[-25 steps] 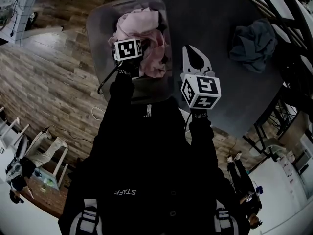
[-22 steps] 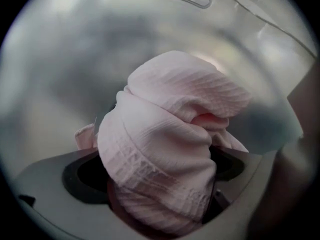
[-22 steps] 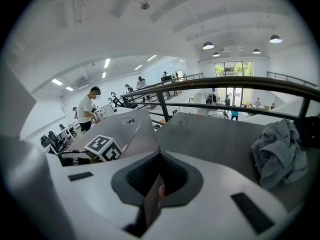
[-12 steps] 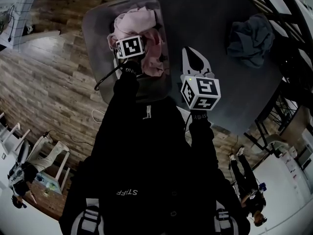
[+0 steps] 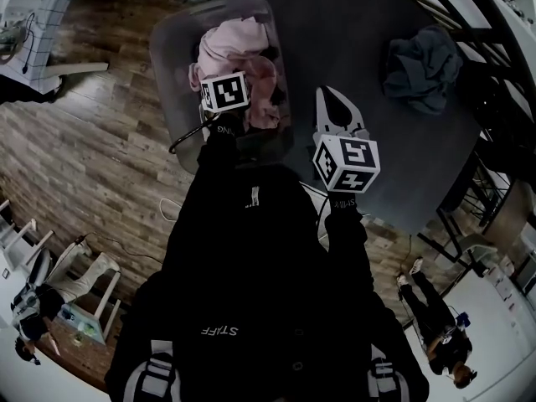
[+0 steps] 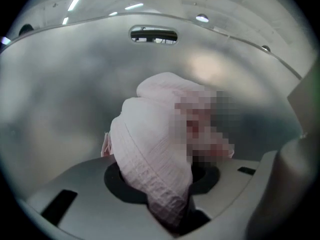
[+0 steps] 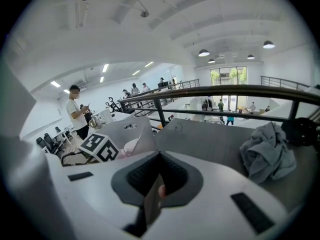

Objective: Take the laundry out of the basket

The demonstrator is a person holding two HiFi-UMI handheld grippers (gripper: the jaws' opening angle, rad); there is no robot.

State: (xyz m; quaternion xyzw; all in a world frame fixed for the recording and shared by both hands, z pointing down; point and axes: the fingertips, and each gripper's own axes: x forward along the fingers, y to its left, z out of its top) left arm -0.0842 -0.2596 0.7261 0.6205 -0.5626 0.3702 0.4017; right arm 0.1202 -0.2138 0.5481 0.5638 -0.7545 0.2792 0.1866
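A translucent grey basket (image 5: 167, 48) stands at the table's left end with pink laundry (image 5: 234, 44) heaped in it. My left gripper (image 6: 170, 206) is down in the basket, under its marker cube (image 5: 224, 92). Its jaws are closing, and a fold of the pink garment (image 6: 150, 149) is pinched between them. My right gripper (image 5: 328, 97) hovers over the dark table (image 5: 352, 32) beside the basket, shut with nothing in it. From the right gripper view (image 7: 159, 159) the basket (image 7: 125, 129) lies to the left.
A crumpled grey-blue garment (image 5: 423, 65) lies on the table at the far right, also in the right gripper view (image 7: 267, 151). A black railing (image 7: 215, 91) runs behind the table. Wooden floor (image 5: 92, 132) lies left of the basket, with chairs (image 5: 79, 270) further down.
The left gripper's cube has stayed over the pink laundry, shifting only slightly in the basket. The right gripper has kept its place beside the basket.
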